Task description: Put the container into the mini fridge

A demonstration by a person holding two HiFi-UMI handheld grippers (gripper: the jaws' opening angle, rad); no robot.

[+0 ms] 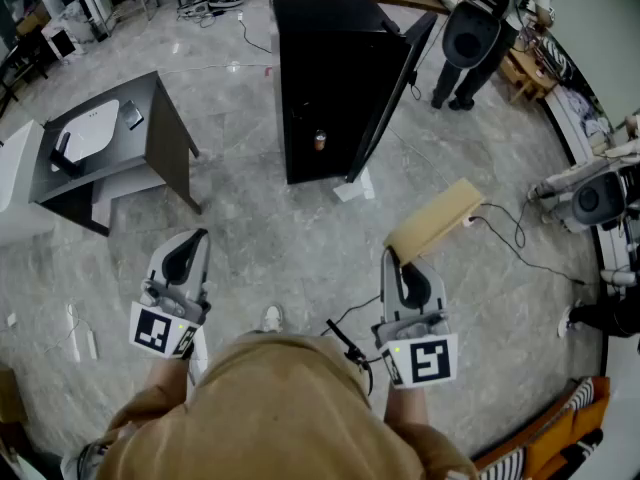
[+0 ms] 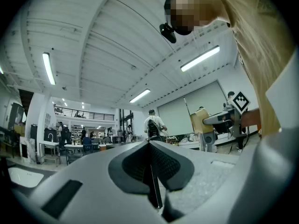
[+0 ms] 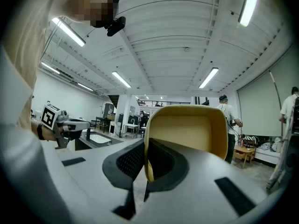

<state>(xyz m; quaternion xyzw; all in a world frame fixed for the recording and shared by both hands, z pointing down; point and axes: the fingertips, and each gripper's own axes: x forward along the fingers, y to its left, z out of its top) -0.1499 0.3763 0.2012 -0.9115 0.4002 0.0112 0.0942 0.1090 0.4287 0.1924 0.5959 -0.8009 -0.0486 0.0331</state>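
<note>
The container [image 1: 437,218], a shallow yellow tub, is being held by the right gripper [image 1: 390,258] out in front of the person, above the floor [image 1: 280,238] and well apart from the mini fridge [image 1: 320,78]. In the right gripper view the jaws are being kept closed on one side wall of the container [image 3: 187,129], with its rim pinched between the pads and its open side facing the camera. It is probably being gripped at the edge so that the tub is projecting forward and can be pushed into the fridge first.

The left gripper [image 1: 199,238] is being carried beside it. Its jaws are being kept together with nothing between them, as the left gripper view [image 2: 150,157] is showing. It is judged to be kept free for the door [image 1: 395,88], should that be needed.

The door is being left wide open towards the right, so the dark inside is being exposed. A small orange item [image 1: 320,140] is being seen low inside. The carrying step is judged to be under way, and the placing is not yet done.

The floor is being seen as pale grey polished stone. A dark table [image 1: 170,143] is standing at the left, and a black cable [image 1: 510,238] is lying at the right. The room is a large hall with a white ribbed ceiling and strip lights.
</note>
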